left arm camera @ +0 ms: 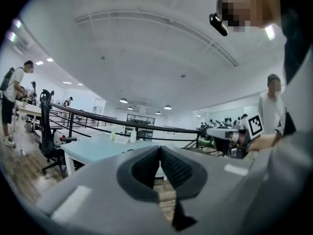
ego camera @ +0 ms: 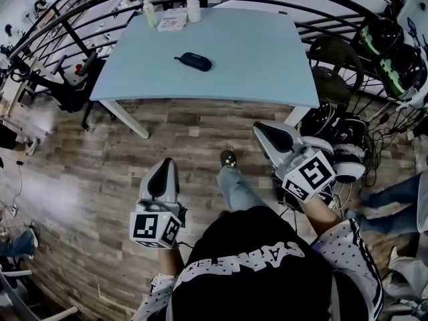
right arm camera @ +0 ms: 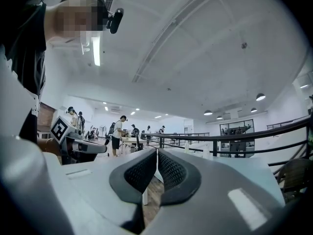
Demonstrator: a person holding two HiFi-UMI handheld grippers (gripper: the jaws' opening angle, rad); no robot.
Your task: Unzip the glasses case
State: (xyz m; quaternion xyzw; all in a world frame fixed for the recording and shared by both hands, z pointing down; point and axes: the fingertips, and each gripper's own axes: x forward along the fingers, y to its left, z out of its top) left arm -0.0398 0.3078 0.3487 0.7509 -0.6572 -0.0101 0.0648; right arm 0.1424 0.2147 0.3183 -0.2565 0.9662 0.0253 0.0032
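Note:
A dark blue glasses case [ego camera: 194,61] lies on the pale blue table [ego camera: 267,65], left of the middle. Both grippers hang well short of the table, over the wooden floor. My left gripper [ego camera: 162,169] is shut with nothing between its jaws; in the left gripper view [left arm camera: 160,153] its pads meet and the table shows far ahead. My right gripper [ego camera: 265,134] is also shut and empty, its tip close to the table's near right corner. Its pads touch in the right gripper view [right arm camera: 156,155]. The case is not visible in either gripper view.
White bottles [ego camera: 193,9] and a flat white packet [ego camera: 172,22] stand at the table's far edge. A black curved railing [ego camera: 281,5] arcs over the table. Bicycles and helmets [ego camera: 388,52] crowd the right side. An office chair [left arm camera: 47,131] stands left of the table.

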